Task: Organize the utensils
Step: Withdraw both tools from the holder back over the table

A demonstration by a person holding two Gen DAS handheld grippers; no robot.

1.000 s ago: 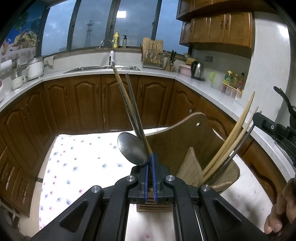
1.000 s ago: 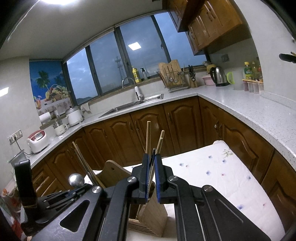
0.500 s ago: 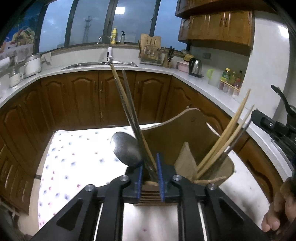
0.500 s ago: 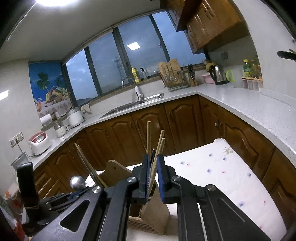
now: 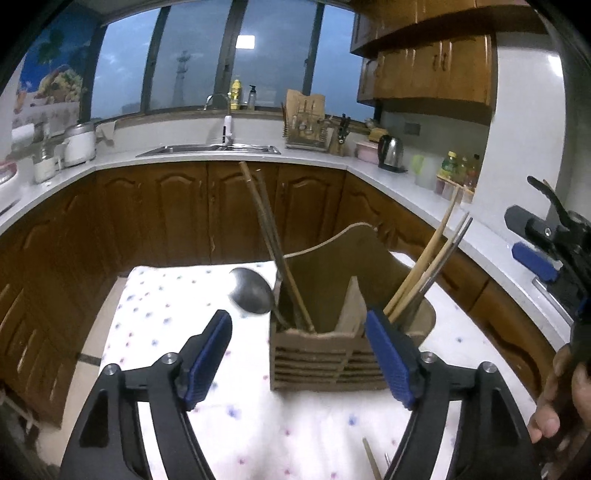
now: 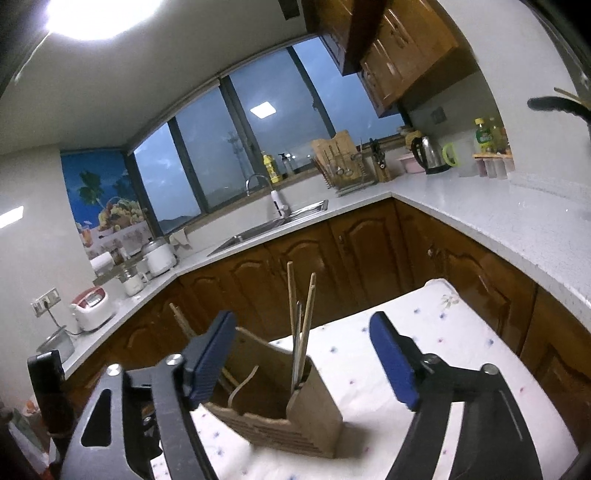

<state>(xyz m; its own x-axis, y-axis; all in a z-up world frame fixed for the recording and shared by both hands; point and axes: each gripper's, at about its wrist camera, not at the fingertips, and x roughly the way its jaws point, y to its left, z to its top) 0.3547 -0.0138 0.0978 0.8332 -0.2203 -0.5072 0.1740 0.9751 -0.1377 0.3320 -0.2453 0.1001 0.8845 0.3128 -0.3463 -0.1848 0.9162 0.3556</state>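
Dim kitchen under one ceiling lamp, dusk outside

A round ceiling light blows out to a white glare at the upper left of the right wrist view, and a square panel light reflects in the dark blue window panes. The white flowered cloth is the brightest surface and its print looks soft and washed out; the brown cabinets sink into murk. Both views are grainy, slightly blurred, and bent strongly by the fisheye, with black corners around the round frame.
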